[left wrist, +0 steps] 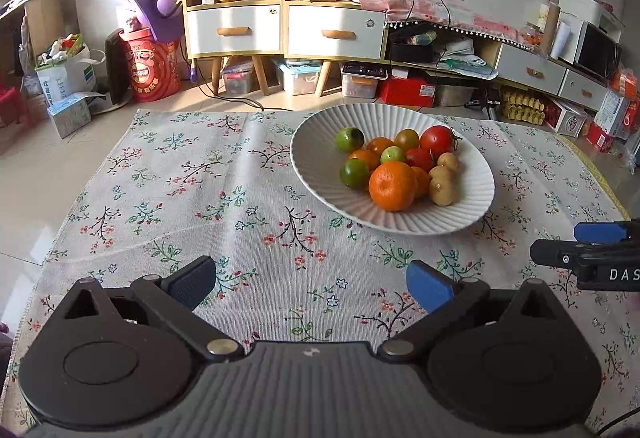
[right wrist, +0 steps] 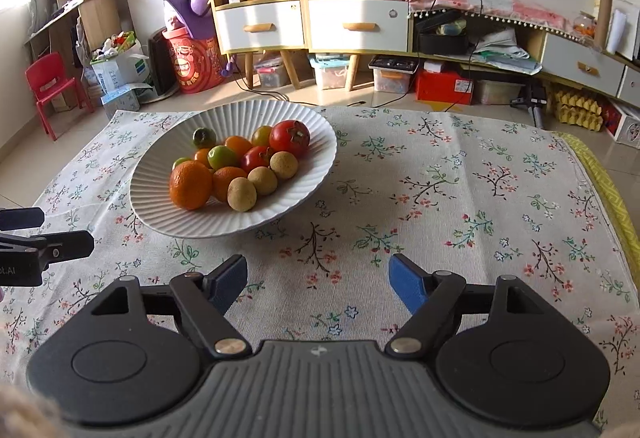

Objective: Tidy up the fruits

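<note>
A white ribbed plate (left wrist: 320, 174) (right wrist: 160, 214) sits on the floral tablecloth and holds several fruits: a large orange (left wrist: 392, 186) (right wrist: 190, 184), a red tomato (left wrist: 437, 140) (right wrist: 289, 137), green fruits (left wrist: 349, 139), and tan round fruits (left wrist: 443, 191) (right wrist: 241, 194). My left gripper (left wrist: 312, 286) is open and empty, low over the cloth, near and left of the plate. My right gripper (right wrist: 318, 284) is open and empty, near and right of the plate. Each gripper's fingers show at the edge of the other's view (left wrist: 580, 258) (right wrist: 40, 246).
The floral tablecloth (left wrist: 200, 198) (right wrist: 460, 198) covers the table. Beyond its far edge are a shelf unit with drawers (left wrist: 280, 26), storage boxes on the floor (left wrist: 296, 78), a red drum (left wrist: 154, 70) and a red child's chair (right wrist: 52, 86).
</note>
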Action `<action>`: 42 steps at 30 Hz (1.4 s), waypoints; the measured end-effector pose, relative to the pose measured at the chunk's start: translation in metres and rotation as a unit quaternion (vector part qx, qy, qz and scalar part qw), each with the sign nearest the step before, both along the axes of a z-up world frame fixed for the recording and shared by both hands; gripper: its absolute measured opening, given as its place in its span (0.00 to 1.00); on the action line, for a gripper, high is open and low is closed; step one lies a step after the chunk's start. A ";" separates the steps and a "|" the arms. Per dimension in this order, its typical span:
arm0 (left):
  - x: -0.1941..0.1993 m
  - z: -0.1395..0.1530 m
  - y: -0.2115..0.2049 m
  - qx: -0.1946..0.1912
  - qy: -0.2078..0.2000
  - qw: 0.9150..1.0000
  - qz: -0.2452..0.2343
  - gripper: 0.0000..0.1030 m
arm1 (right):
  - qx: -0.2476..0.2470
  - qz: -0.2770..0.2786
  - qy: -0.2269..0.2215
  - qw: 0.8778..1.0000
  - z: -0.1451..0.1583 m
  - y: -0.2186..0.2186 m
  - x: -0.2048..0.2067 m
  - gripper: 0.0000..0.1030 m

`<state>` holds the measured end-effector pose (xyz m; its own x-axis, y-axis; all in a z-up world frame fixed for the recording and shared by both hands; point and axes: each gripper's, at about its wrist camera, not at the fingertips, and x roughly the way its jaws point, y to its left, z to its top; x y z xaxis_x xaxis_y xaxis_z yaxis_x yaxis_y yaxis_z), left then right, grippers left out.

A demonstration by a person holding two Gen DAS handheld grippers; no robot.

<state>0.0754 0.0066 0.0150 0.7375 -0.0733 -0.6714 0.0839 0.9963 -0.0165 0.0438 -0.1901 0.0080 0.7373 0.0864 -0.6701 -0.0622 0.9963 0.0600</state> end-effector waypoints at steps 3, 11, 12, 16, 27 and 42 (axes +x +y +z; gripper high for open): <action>-0.009 -0.004 -0.005 0.016 0.019 1.000 0.008 0.95 | 0.004 -0.011 0.016 1.000 -0.001 0.005 -0.012 0.82; -0.034 -0.015 -0.007 0.028 0.045 0.998 0.041 0.95 | -0.027 -0.050 0.038 0.998 -0.012 0.016 -0.035 0.93; -0.036 -0.018 -0.008 0.034 0.044 0.998 0.042 0.95 | -0.032 -0.051 0.039 0.997 -0.015 0.018 -0.039 0.95; -0.036 -0.033 -0.013 0.045 0.071 0.995 0.050 0.95 | -0.071 -0.045 0.049 0.995 -0.029 0.028 -0.039 0.96; -0.045 -0.025 -0.020 0.025 0.065 0.996 0.056 0.95 | -0.077 -0.037 0.061 0.994 -0.035 0.041 -0.044 0.99; -0.045 -0.023 -0.023 0.030 0.062 0.996 0.055 0.95 | -0.078 -0.042 0.057 0.994 -0.033 0.042 -0.044 0.99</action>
